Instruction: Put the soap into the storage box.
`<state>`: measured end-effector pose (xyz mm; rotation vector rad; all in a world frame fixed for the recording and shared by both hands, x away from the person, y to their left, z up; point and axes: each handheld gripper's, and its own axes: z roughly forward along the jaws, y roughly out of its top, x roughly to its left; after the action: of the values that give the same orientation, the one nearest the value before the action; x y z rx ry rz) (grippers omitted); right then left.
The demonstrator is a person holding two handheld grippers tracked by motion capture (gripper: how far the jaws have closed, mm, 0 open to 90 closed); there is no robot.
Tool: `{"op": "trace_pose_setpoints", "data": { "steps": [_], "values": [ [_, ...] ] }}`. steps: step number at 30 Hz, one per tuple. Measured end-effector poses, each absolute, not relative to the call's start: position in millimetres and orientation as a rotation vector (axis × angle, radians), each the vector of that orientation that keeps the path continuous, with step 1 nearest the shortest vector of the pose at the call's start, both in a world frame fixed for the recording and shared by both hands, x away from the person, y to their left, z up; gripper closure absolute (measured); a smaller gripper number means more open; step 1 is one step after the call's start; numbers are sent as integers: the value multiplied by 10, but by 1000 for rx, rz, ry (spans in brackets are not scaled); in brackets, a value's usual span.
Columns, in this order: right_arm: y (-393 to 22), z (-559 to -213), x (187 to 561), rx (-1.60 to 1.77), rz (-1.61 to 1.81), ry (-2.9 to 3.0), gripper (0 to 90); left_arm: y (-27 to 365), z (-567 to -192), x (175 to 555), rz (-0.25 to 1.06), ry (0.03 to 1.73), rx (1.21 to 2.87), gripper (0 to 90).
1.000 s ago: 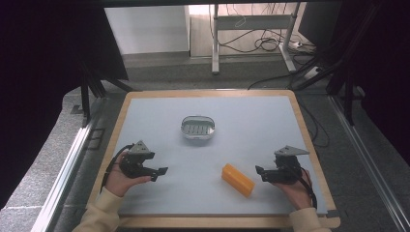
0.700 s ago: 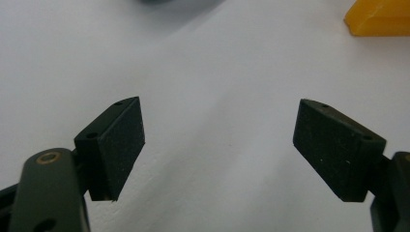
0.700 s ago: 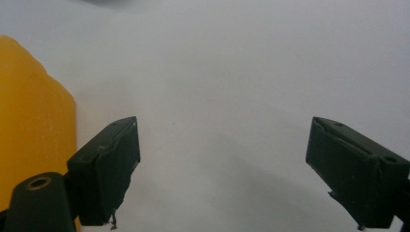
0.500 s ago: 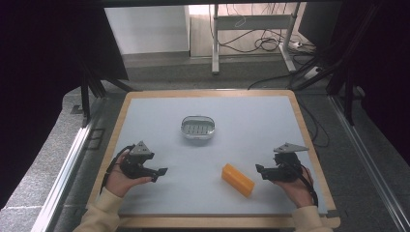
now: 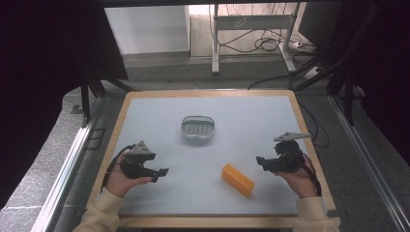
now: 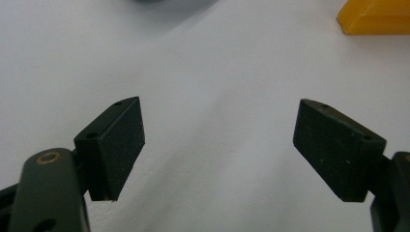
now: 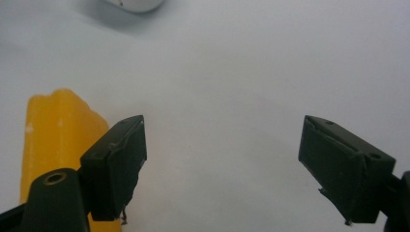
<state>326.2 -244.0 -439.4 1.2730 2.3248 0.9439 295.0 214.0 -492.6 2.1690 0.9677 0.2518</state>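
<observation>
Yellow block [image 5: 238, 180] between parted grippers

Cream sleeves [image 5: 104, 217] covered both forearms. Each black gripper, left [image 5: 162, 172] and right [image 5: 260, 162], wore a grey three-cornered plate behind its fingers and trailed a black cable.

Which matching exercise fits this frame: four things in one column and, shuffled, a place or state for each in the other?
Things:
1. orange block
2. grey dish
3. left gripper
4. right gripper

Places or states:
A. mid-table, farther from the person than the other things
B. open, over bare tabletop at the near left
C. lying flat between the two grippers, nearer the right one
D. open, at the near right, the block just beside one of its jaws

Pairs: 1-C, 2-A, 3-B, 4-D
</observation>
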Motion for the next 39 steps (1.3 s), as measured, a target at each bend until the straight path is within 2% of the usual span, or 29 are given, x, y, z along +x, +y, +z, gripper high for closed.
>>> {"op": "trace_pose_setpoints", "data": {
  "steps": [9, 23, 39],
  "values": [
    [-2398, -4342, 3231, 1216, 938, 2369, 192, 2140, -4933, 2957, 254, 970, 2172, 186],
    [-2338, -4301, 3175, 1136, 952, 2422, 270, 2137, -4945, 2965, 262, 974, 2179, 186],
    [-2010, -4206, 3038, 996, 900, 2566, 349, 2121, -4931, 2952, 271, 960, 2180, 186]
  ]
}}
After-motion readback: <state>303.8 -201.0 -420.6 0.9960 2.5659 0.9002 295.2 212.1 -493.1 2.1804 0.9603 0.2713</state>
